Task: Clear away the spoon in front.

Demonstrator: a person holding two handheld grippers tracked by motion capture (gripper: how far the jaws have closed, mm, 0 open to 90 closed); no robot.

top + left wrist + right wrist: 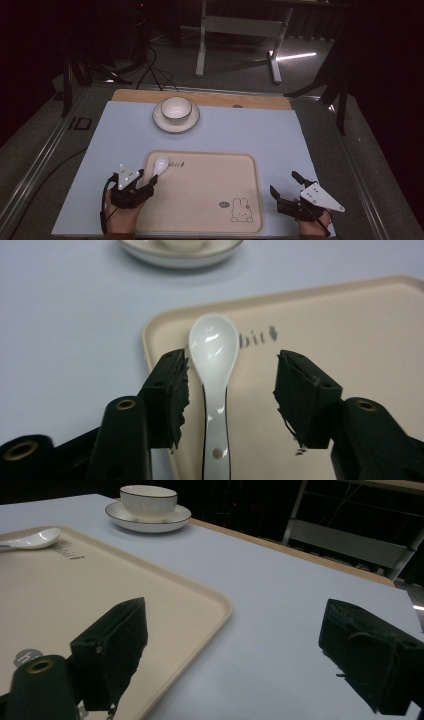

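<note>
One white spoon [214, 370] lies on the beige tray [350, 340], and we see it at the centre of the left gripper view, bowl toward the top of the frame and handle running down to the bottom edge. It rests near the tray's left rim, just beside the grey lettering printed on the tray. In the high view we find the spoon [160, 165] at the tray's upper left corner, left of the frame's middle.

We see the left gripper [230, 395] with its fingers [167, 390] spread to either side of the spoon's handle; the left finger stands just beside the handle, the right one well apart from it, and neither presses on it. In the high view this gripper [142, 180] sits at the lower left, over the tray's left edge, held by a hand at the bottom of the frame.

We see the right gripper [235, 650] with its fingers spread wide and nothing between them; one hangs over the tray's rim, the other over the pale blue bench [280, 595]. In the high view it [285, 192] is at the lower right, just beside the tray's right edge.

Farther up the bench, we see a white bowl [176, 107] standing on a saucer [162, 122], well apart from the tray. A rabbit drawing [241, 210] marks the tray's lower right corner.
</note>
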